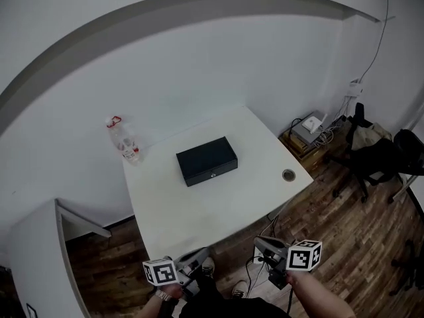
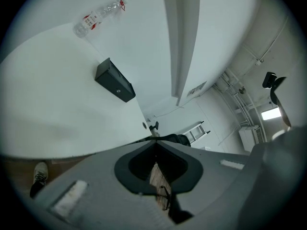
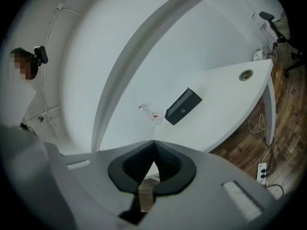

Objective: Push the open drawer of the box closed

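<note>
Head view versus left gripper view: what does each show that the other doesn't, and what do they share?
Only the head view: the left gripper and right gripper seen from outside with their marker cubes, held low before the table's near edge, and the person's forearm.
Only the left gripper view: that gripper's jaws closed together with nothing between them, and a ladder beyond them.
Both: the white table, the black box on it, and the bottle.

All three views share the distant box [image 1: 207, 160].
</note>
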A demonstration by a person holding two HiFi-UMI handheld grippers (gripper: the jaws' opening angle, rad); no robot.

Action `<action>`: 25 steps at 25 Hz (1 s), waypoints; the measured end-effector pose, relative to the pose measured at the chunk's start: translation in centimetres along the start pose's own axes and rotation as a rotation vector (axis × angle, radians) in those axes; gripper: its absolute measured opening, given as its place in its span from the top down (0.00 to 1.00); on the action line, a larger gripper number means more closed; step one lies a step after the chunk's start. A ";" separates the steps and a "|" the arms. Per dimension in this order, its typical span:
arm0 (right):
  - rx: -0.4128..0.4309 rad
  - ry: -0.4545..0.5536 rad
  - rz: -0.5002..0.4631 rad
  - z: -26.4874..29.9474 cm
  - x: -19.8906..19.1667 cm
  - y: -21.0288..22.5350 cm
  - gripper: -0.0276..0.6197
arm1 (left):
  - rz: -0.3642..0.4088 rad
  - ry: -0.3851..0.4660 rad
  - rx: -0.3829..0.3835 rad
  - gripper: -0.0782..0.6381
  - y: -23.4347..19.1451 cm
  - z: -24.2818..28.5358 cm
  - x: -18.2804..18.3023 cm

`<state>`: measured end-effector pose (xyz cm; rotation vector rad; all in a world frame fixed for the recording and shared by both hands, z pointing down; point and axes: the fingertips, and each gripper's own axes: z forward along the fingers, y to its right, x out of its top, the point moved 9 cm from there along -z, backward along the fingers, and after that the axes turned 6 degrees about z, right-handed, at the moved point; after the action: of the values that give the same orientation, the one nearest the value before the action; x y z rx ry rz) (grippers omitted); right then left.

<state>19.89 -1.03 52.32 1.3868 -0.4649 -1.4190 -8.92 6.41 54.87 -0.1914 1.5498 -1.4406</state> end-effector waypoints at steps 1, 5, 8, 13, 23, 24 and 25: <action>0.007 0.002 0.019 -0.6 -0.8 -0.2 0.95 | 0.002 -0.011 -0.005 0.89 0.5 -0.5 -1.0; 0.048 0.012 0.085 -2.2 -3.6 -1.3 0.95 | -0.015 -0.037 -0.044 0.89 2.4 -2.3 -3.7; 0.065 0.021 0.125 -2.8 -5.3 -2.6 0.95 | -0.029 -0.039 -0.065 0.89 3.3 -3.9 -4.2; 0.091 0.054 0.147 -2.6 -6.9 -5.6 0.95 | -0.055 -0.052 -0.090 0.89 3.3 -7.0 -4.7; 0.101 0.078 0.143 -0.3 -11.7 -10.3 0.95 | -0.039 -0.091 -0.140 0.89 3.2 -10.8 -3.9; 0.102 0.078 0.143 -0.3 -12.1 -10.5 0.95 | -0.034 -0.096 -0.146 0.89 3.3 -10.9 -3.8; 0.101 0.081 0.143 -0.3 -12.4 -10.7 0.95 | -0.032 -0.099 -0.152 0.89 3.3 -11.0 -3.8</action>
<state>13.19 13.59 49.21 1.4565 -0.5776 -1.2336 -13.22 17.35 52.19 -0.3737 1.5815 -1.3184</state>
